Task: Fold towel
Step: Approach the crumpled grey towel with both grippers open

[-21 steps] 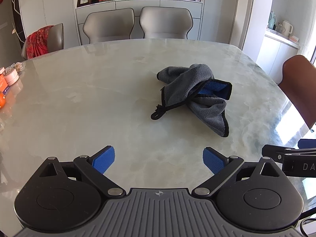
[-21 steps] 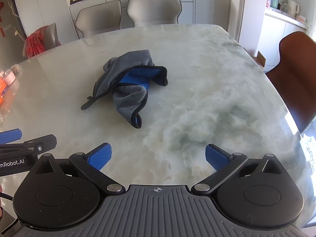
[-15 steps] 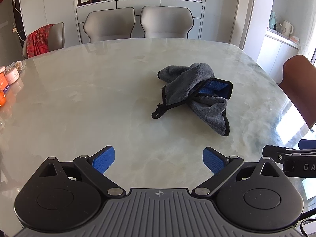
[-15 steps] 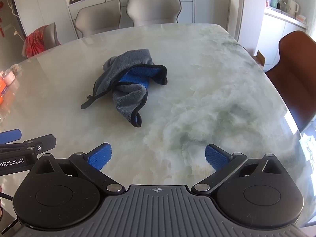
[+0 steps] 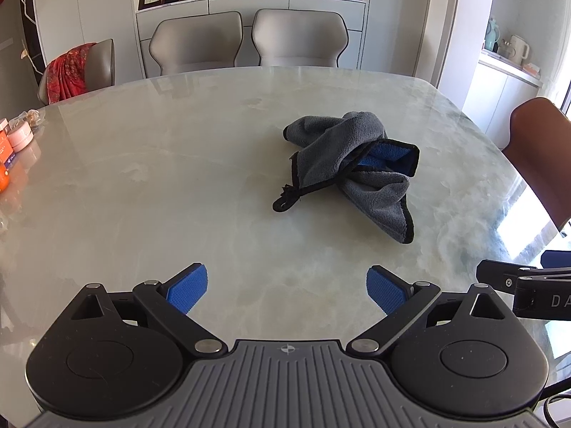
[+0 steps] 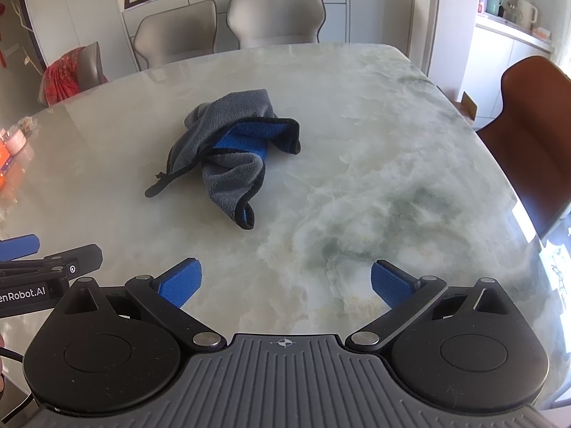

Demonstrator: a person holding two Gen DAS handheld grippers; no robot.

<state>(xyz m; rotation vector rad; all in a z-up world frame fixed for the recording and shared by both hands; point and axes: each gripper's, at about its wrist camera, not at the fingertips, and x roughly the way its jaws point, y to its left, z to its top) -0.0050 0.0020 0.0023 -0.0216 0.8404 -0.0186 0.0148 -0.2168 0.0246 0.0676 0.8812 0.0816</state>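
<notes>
**Open the crumpled towel before any fold**

The grey plush towel with black piping and a blue reverse (image 5: 351, 167) lies bunched on the pale marbled stone counter (image 5: 178, 185), at about one o'clock from the left gripper (image 5: 287, 290) and eleven o'clock from the right gripper (image 6: 285, 285). Both grippers hover near the counter's near edge, well apart from the cloth, fingers (image 5: 187, 289) spread wide and empty.

Nothing is folded yet, so the step in hand is likely the reach and spread. The black hanging loop (image 5: 285, 202) marks one corner at the heap's seven o'clock; another piped corner points toward five o'clock. Taking these two with one gripper each and drawing them apart should flatten the cloth. Pinch only one layer, or the bunch lifts whole.
</notes>
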